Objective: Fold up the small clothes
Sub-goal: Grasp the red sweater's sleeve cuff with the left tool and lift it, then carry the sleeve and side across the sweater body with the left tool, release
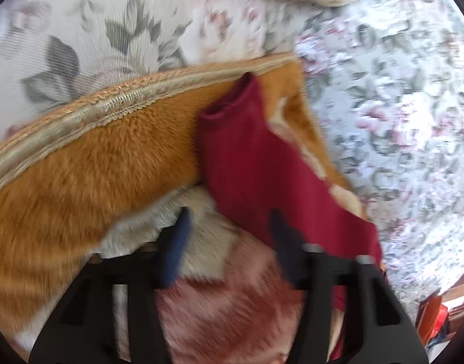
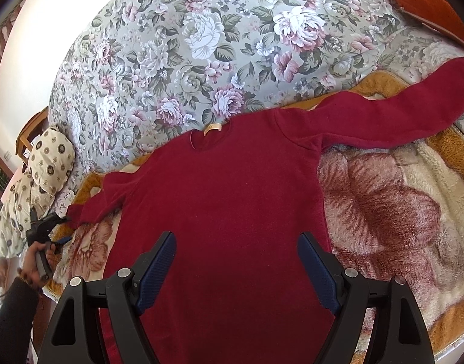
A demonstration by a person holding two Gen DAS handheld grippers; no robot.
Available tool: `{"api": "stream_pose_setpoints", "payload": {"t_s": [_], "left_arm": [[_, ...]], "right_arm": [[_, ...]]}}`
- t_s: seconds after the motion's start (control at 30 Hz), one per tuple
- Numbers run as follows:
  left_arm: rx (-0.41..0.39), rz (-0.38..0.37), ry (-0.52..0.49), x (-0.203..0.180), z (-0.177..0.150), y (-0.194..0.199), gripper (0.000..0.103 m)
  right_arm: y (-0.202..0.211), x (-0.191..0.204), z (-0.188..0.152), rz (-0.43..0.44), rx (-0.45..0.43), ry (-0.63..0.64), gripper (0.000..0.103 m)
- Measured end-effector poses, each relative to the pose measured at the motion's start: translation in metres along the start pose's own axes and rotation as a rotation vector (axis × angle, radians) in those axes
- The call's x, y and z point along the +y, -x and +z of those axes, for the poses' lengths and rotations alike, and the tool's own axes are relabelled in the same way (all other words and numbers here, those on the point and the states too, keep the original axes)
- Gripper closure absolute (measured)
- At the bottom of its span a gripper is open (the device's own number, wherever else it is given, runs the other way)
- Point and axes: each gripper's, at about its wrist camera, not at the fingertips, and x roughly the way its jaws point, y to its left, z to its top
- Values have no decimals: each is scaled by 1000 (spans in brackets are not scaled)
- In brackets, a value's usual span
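Observation:
A small dark red sweater [image 2: 226, 200] lies flat on a fleece blanket, collar away from me, both sleeves spread out. My right gripper [image 2: 236, 242] is open and empty, hovering over the sweater's lower body. My left gripper [image 1: 229, 224] is open beside the left sleeve [image 1: 256, 151]; the sleeve's cloth lies against its right finger [image 1: 285, 242], and the cuff points away. The left gripper also shows in the right wrist view [image 2: 54, 221] at the sleeve's cuff, held by a hand.
The fleece blanket [image 2: 383, 212] is orange-edged with a red and cream pattern. A floral bedspread [image 2: 201, 45] covers the bed behind. A cream patterned pillow [image 2: 50, 157] lies at the far left, an orange cushion [image 2: 429, 6] at the top right.

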Motion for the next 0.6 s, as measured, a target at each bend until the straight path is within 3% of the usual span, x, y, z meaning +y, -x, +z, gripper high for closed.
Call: {"api": "stream_pose_setpoints", "payload": {"t_s": [0.13, 0.23, 0.3, 0.43, 0.5, 0.6], "left_arm": [[-34, -38, -21, -5, 13, -11, 61], [-81, -20, -23, -9, 23, -13, 62], [-136, 49, -25, -15, 23, -14, 98], [-298, 142, -109, -42, 15, 10, 98], [-331, 88, -164, -65, 10, 25, 98], [-353, -85, -294, -124, -7, 53, 98]], "right_arm": [[-2, -1, 2, -5, 4, -9, 22], [-6, -1, 3, -3, 21, -7, 22], [-8, -2, 3, -1, 20, -5, 22], [-8, -2, 2, -4, 17, -5, 22], [-7, -2, 2, -2, 9, -1, 22], [-5, -1, 1, -4, 4, -1, 22]]}}
